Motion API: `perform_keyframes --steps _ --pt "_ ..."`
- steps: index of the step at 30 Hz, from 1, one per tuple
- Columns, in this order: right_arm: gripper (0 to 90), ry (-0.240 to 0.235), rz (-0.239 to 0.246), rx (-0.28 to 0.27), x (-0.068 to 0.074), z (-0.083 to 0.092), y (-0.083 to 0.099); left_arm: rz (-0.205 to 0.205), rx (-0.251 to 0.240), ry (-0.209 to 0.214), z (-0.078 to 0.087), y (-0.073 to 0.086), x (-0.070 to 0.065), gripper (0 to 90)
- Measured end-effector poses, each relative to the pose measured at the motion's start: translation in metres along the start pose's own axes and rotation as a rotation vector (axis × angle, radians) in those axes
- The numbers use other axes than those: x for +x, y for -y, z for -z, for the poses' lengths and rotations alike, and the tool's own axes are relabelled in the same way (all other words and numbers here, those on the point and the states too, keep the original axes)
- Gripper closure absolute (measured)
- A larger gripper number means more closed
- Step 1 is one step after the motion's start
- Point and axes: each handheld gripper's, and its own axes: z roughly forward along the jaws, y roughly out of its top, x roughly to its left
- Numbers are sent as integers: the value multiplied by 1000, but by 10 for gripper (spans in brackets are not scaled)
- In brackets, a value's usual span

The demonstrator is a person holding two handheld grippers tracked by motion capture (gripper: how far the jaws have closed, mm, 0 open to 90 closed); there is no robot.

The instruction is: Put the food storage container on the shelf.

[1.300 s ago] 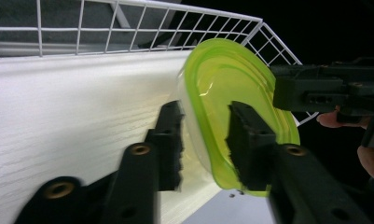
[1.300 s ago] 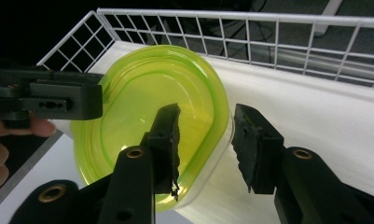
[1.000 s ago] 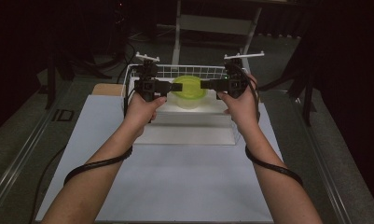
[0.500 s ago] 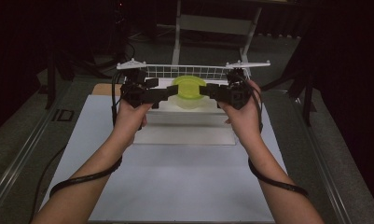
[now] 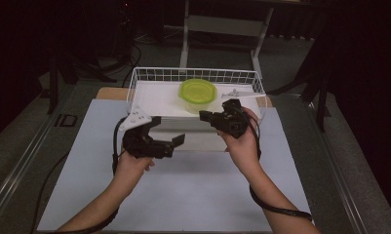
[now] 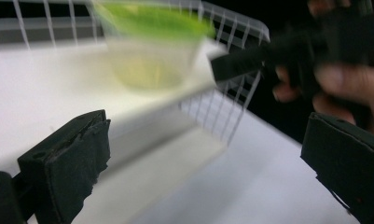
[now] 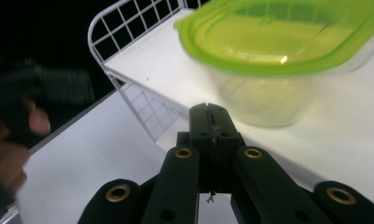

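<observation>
The green-lidded container (image 5: pixel 197 94) sits in the white wire basket (image 5: pixel 144 75) (on its white shelf). The left gripper (image 5: pixel 172 142) gapes wide; the right gripper (image 5: pixel 205 116) has its jaws pressed together, empty.

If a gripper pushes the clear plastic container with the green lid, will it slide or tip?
The clear plastic container with the green lid looks empty, so probably light. On the smooth white shelf it would likely slide. It is wider than tall, so tipping seems unlikely.
</observation>
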Motion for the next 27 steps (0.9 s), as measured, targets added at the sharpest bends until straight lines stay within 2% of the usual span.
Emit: perform_keyframes --steps 3,5,6,8,11,14,17,22,25,27 --pt "900 3 -10 12 0 -9 2 -34 5 -9 0 16 -8 18" --pt "900 9 -16 10 -1 -11 3 -34 5 -9 0 16 -8 19" --pt "900 24 -32 13 -5 -17 3 -38 20 7 0 31 -16 18" --pt "900 35 -40 -4 -9 -20 3 -44 19 23 0 38 -22 18" --pt "900 49 -59 -13 -15 -22 1 -82 33 20 0 45 -30 19" --pt "900 65 -66 -13 -19 -24 -2 -90 32 29 1 48 -33 18" --pt "900 77 -69 -9 -21 -25 -5 -80 26 42 1 48 -34 19" --pt "896 100 -70 -6 -24 -27 -8 -82 29 44 0 46 -35 18" --pt "852 75 -84 -15 -22 -24 -6 -76 27 58 0 46 -32 18" --pt "759 30 -73 -24 -19 -22 -3 -71 24 67 0 46 -31 18"
